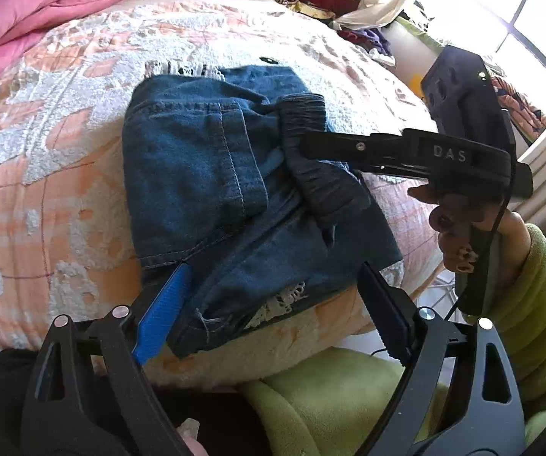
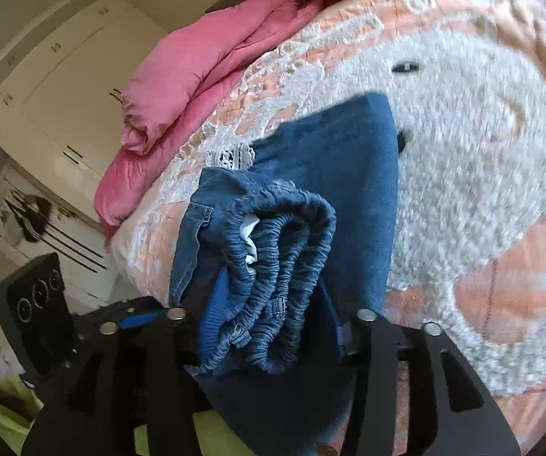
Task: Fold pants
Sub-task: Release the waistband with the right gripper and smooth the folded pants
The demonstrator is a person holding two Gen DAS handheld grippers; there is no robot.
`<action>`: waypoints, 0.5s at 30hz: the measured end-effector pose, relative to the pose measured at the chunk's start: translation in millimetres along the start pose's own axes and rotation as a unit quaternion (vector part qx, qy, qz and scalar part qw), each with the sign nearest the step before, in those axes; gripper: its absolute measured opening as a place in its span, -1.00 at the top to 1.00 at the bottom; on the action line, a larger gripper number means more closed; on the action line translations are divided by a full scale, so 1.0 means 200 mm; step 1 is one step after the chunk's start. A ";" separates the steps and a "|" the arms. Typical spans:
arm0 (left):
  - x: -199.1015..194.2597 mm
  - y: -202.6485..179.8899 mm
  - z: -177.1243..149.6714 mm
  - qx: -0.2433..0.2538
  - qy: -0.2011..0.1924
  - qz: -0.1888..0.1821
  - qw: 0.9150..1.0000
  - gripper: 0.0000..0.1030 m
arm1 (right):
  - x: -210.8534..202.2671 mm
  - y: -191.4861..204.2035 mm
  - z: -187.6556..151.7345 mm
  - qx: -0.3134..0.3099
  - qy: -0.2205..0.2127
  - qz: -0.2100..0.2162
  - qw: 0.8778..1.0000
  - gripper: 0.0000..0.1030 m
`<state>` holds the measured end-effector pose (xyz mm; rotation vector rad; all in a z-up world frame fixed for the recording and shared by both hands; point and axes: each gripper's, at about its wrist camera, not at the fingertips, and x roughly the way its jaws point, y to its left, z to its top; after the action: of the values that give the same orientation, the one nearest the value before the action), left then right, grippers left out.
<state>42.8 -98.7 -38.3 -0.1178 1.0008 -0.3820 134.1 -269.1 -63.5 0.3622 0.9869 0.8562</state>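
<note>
folded denim pants (image 1: 212, 174) lie on the bed (image 1: 64, 144) near its edge.
right gripper (image 1: 311, 150) jaws clamp the bunched elastic waistband (image 2: 273, 288) — seemingly lifted a little; left gripper (image 1: 273, 311) jaws spread wide at the near hem.

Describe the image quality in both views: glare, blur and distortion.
Left wrist view: the window at the upper right is blown out to white, and the fisheye bows the bedspread into a dome, while the jeans stay sharp. Right wrist view: softer overall, with smeared texture on the bedspread, and the elastic waistband looms large between the fingers.
</note>
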 end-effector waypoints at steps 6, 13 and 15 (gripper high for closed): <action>-0.13 0.02 0.03 -0.005 -0.035 0.018 0.999 -0.67 | -0.16 0.14 0.01 -0.070 -0.034 -0.065 0.995 -0.49; -0.20 0.03 0.05 -0.012 -0.051 0.035 0.998 -0.81 | -0.25 0.24 0.01 -0.107 -0.062 -0.100 0.987 -0.73; -0.23 0.04 0.05 -0.014 -0.055 0.040 0.998 -0.81 | -0.27 0.26 0.01 -0.113 -0.068 -0.109 0.985 -0.81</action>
<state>31.8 -75.2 1.5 -0.1220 0.8990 -0.2851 97.9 -278.2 1.1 0.1147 0.7770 0.7249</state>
